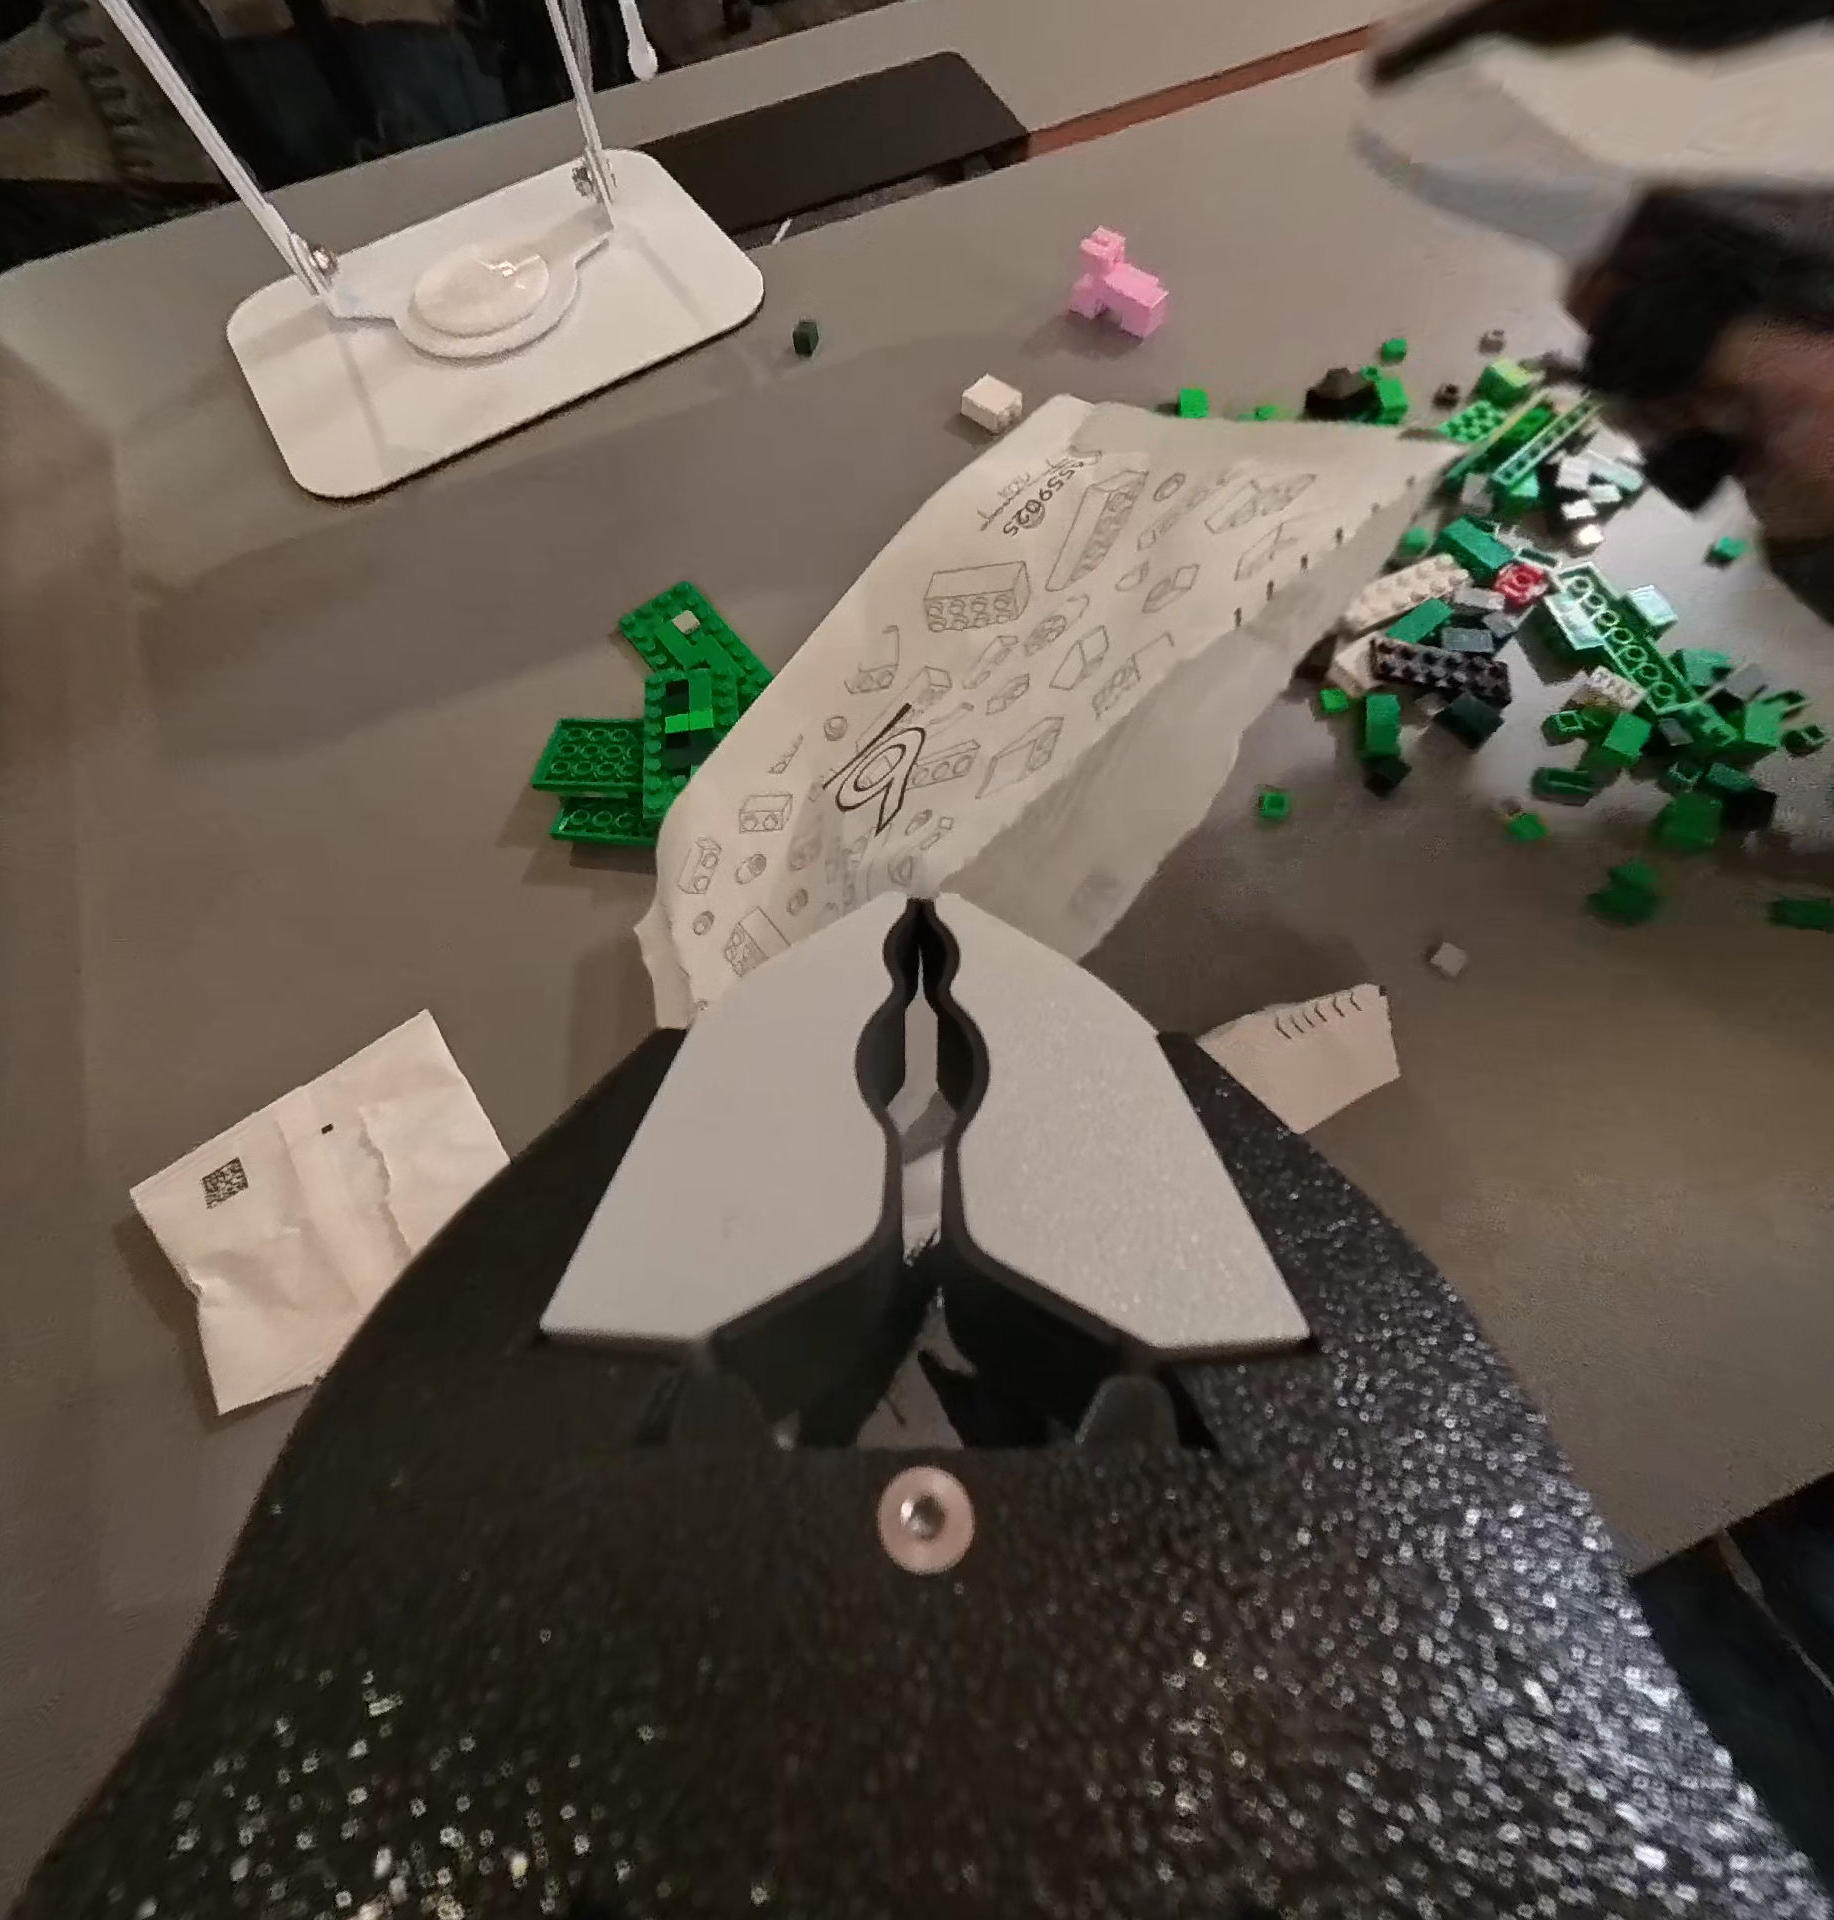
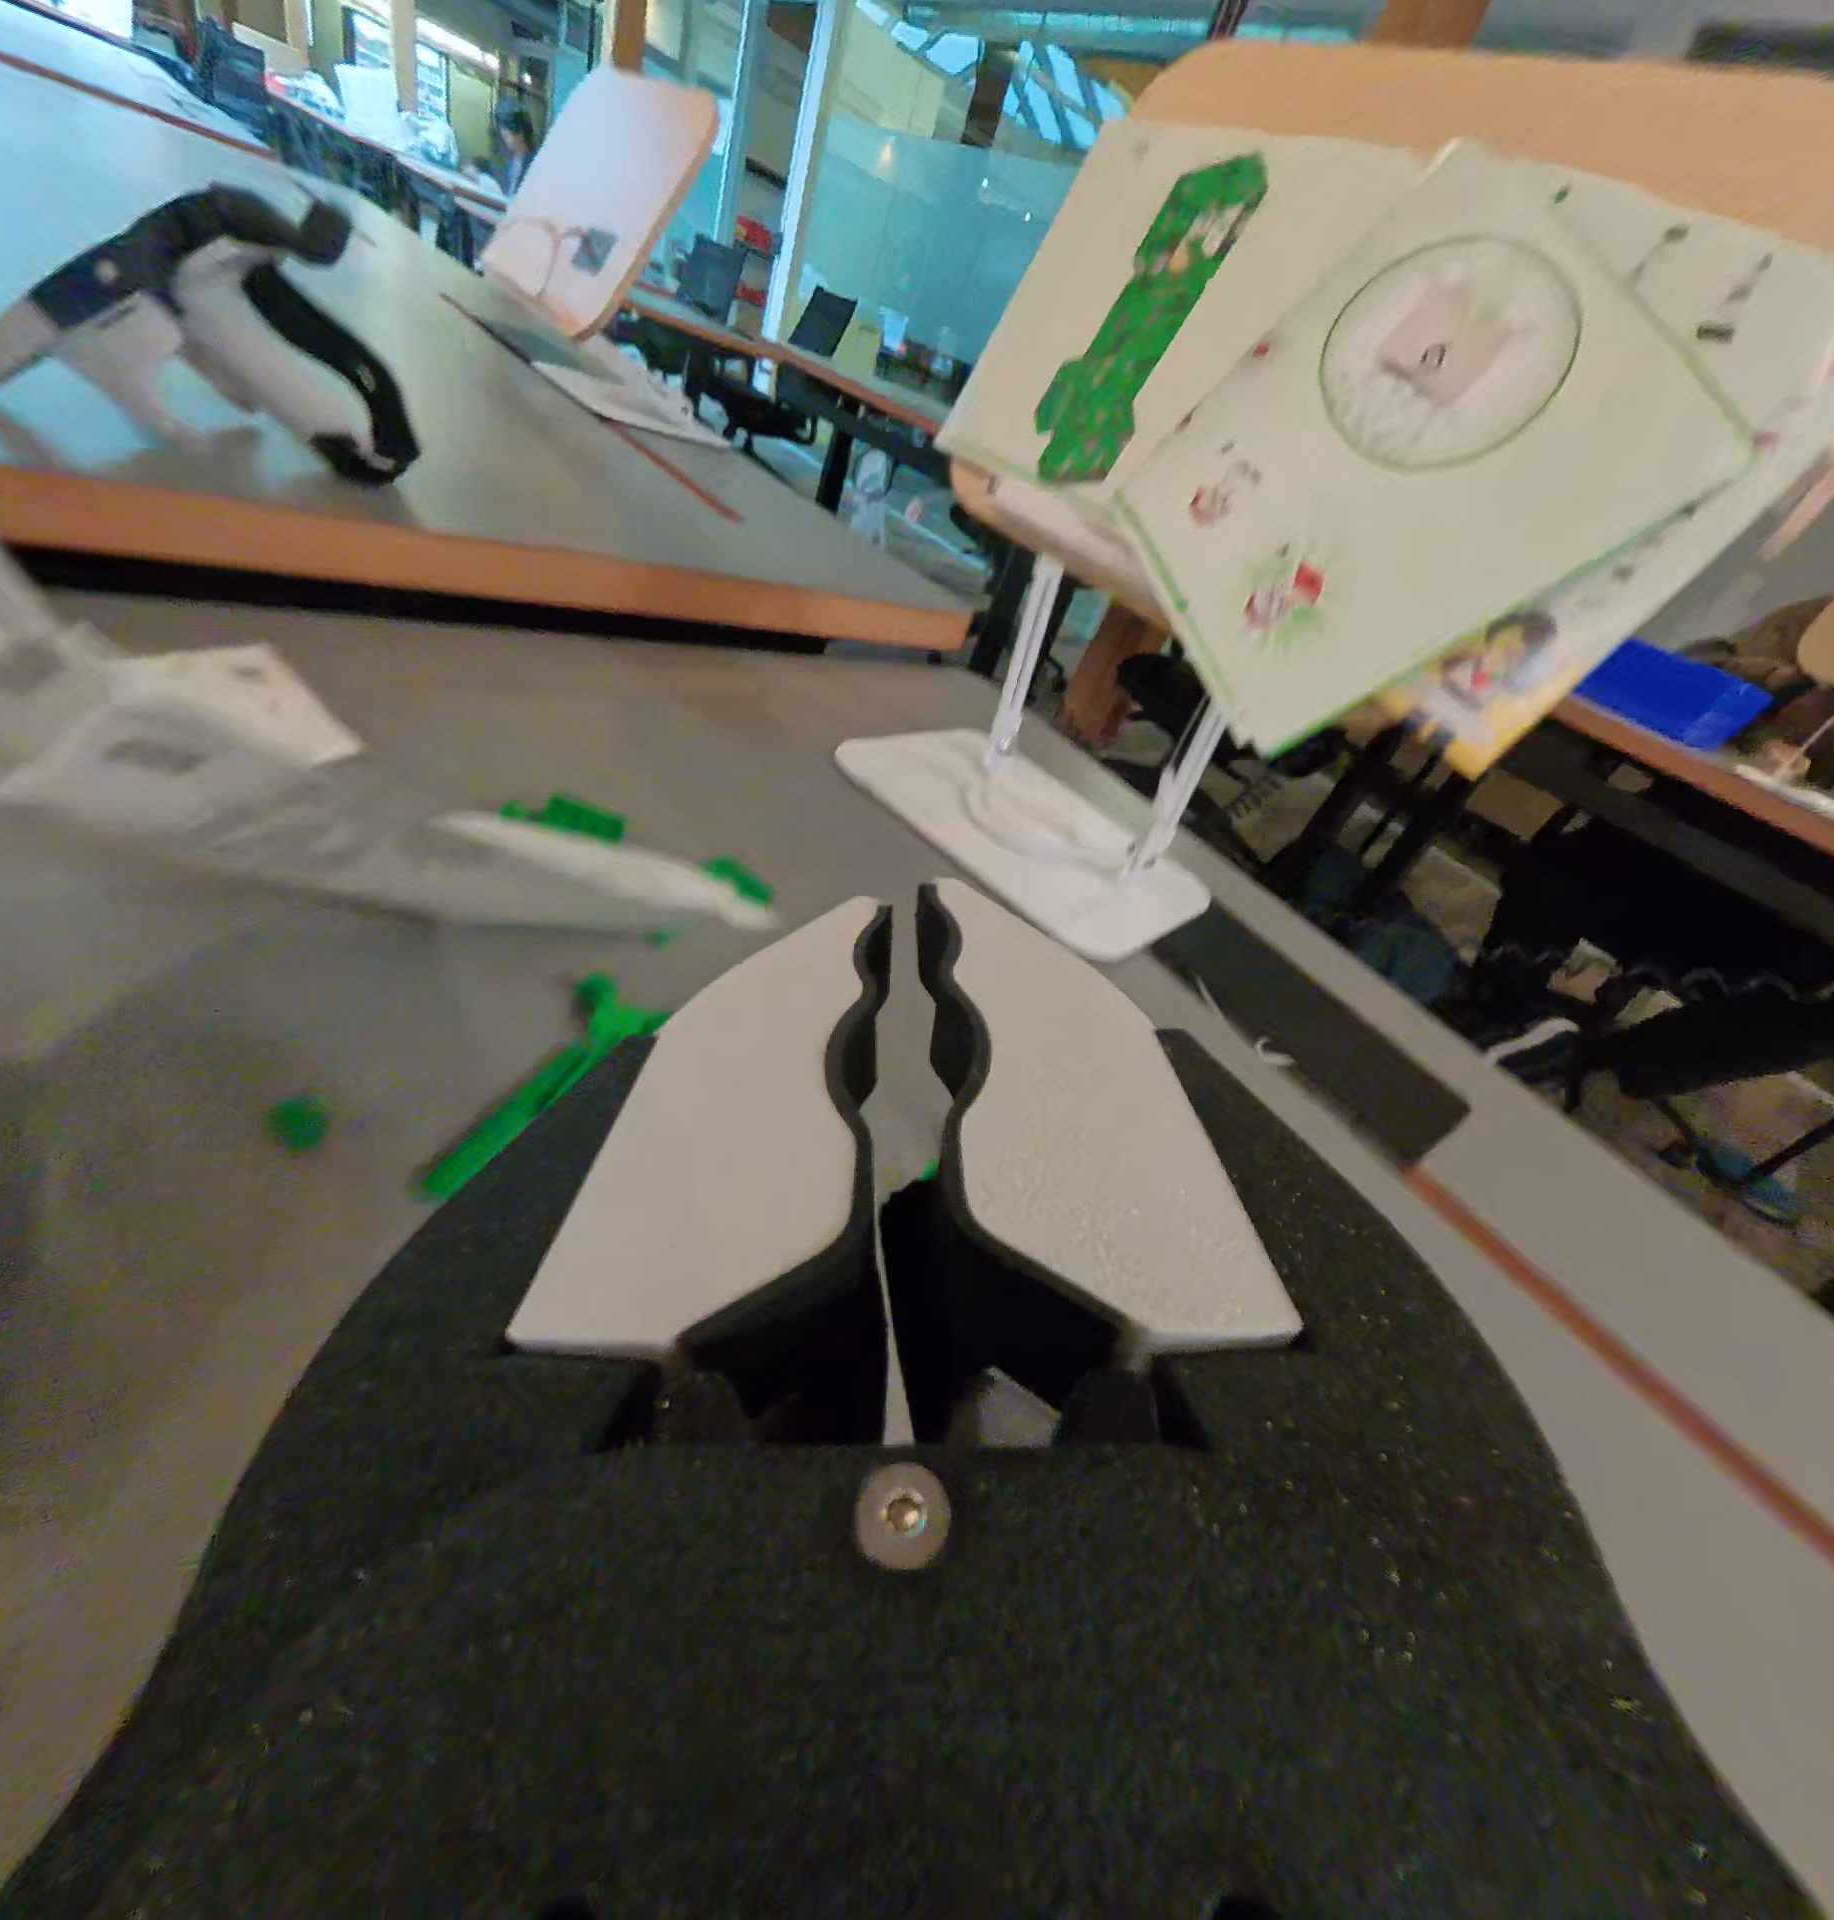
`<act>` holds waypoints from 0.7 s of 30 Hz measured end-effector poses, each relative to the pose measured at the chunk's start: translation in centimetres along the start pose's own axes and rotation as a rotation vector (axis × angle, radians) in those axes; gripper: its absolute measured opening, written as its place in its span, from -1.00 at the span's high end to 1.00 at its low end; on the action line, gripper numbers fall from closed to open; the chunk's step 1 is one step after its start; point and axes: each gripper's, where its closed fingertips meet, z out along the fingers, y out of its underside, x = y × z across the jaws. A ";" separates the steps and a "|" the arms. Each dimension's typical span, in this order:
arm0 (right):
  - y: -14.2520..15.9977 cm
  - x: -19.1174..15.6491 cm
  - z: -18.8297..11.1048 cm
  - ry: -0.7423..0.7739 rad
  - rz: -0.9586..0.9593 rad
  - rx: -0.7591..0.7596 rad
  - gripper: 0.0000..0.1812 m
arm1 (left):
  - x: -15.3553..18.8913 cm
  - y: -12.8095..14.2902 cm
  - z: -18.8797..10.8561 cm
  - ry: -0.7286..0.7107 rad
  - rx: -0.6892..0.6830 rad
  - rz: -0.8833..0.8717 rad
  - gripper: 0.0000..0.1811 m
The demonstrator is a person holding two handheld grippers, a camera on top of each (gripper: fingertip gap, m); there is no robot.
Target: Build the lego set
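My left gripper (image 1: 921, 909) is shut on the near end of a white paper bag (image 1: 1048, 665) printed with brick drawings. The bag stretches up and right to my right gripper (image 1: 1723, 343), which is blurred there. In the right wrist view, my right gripper (image 2: 905, 899) is shut on a thin white sheet of the bag (image 2: 897, 1132). A pile of loose green, white and dark bricks (image 1: 1619, 675) lies by the bag's far end. A part-built assembly of green plates (image 1: 674, 707) lies left of the bag. The instruction booklet (image 2: 1412, 416) stands open on a clear stand.
A pink brick pig (image 1: 1115, 286), a white brick (image 1: 991, 400) and a small dark green brick (image 1: 806, 338) lie behind the bag. The stand's white base (image 1: 497, 312) is at the back left. Torn paper pieces (image 1: 310, 1216) lie near me. A black-and-white device (image 2: 217, 312) lies on the neighbouring table. Some 20 cm of space lies between my two pairs of fingers. The left gripper is farther from the pink brick pig (image 1: 1115, 286), some 35 cm, than the right, some 20 cm.
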 end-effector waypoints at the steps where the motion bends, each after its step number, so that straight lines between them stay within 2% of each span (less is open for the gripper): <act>1: -1.1 0.9 1.7 0.005 -0.003 0.016 0.93 | 0.0 -0.1 0.0 0.004 0.005 0.000 1.00; 7: -5.2 3.9 11.4 -0.017 0.093 0.070 0.80 | 0.1 0.0 0.3 0.027 0.010 -0.005 1.00; 10: -5.7 5.2 15.6 -0.002 0.174 0.072 0.78 | 0.1 0.1 0.4 0.028 0.009 -0.001 1.00; 13: -5.9 5.7 19.3 -0.021 0.261 0.098 0.63 | 0.0 0.0 0.3 0.026 0.013 0.002 1.00; 18: -7.0 6.2 25.2 -0.006 0.270 0.098 0.70 | -0.3 0.1 0.2 0.027 0.020 -0.004 1.00; 21: -6.6 7.4 27.7 0.088 0.267 0.027 0.78 | -0.7 0.3 0.1 0.019 0.016 -0.012 1.00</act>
